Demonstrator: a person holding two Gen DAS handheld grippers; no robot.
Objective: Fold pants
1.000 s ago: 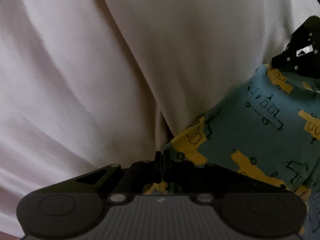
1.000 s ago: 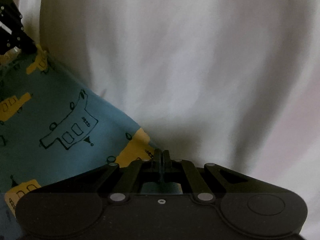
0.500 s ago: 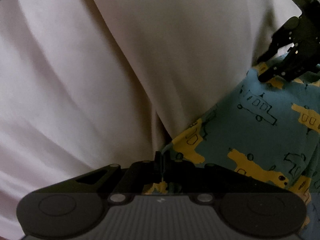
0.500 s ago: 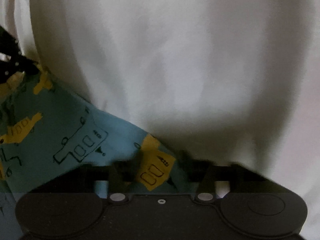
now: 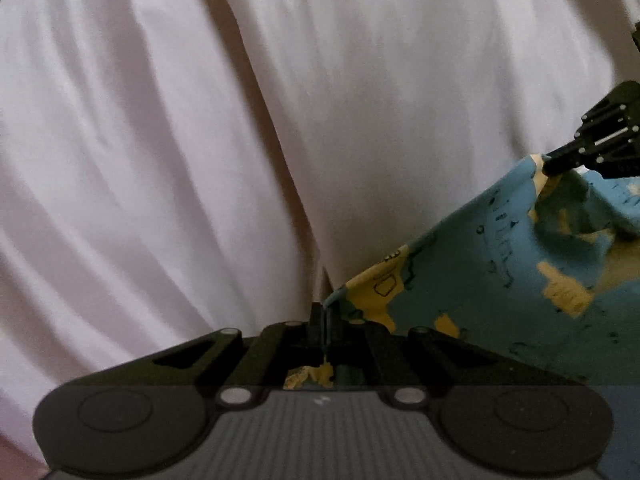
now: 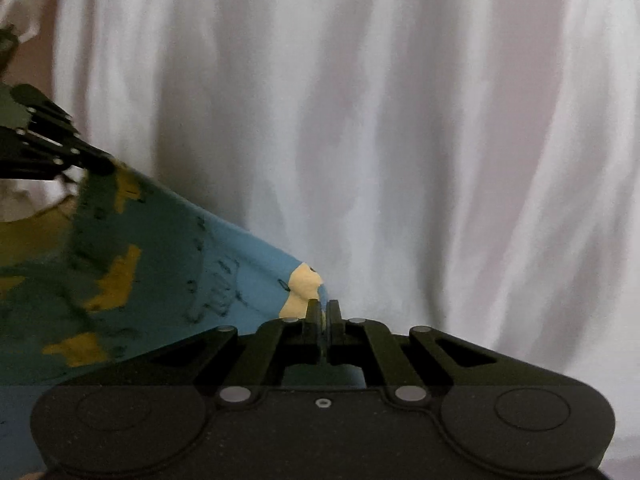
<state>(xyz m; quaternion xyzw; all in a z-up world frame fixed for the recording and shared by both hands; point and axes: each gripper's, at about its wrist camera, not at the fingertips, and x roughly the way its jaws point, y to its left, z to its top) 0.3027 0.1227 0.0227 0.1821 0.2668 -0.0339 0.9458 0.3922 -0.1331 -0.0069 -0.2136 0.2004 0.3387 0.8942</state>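
The pants (image 5: 480,280) are blue cloth printed with yellow and outlined vehicles. In the left wrist view they spread from the bottom centre to the right edge. My left gripper (image 5: 322,314) is shut on one edge of them, and cloth shows between its fingers. My right gripper (image 5: 551,162) pinches a far corner at the right. In the right wrist view the pants (image 6: 160,280) fill the lower left. There my right gripper (image 6: 322,310) is shut on a yellow-printed corner, and my left gripper (image 6: 100,165) clamps the other end at the left edge. The cloth hangs stretched between the two.
A white, creased sheet (image 5: 200,120) fills the background behind the pants in the left wrist view. The same white sheet (image 6: 420,120) covers the centre and right of the right wrist view. Nothing else shows.
Half a second ago the right gripper's fingers stood apart around the cloth; now they are closed on a corner. The two grippers have moved apart and the pants are pulled tauter.
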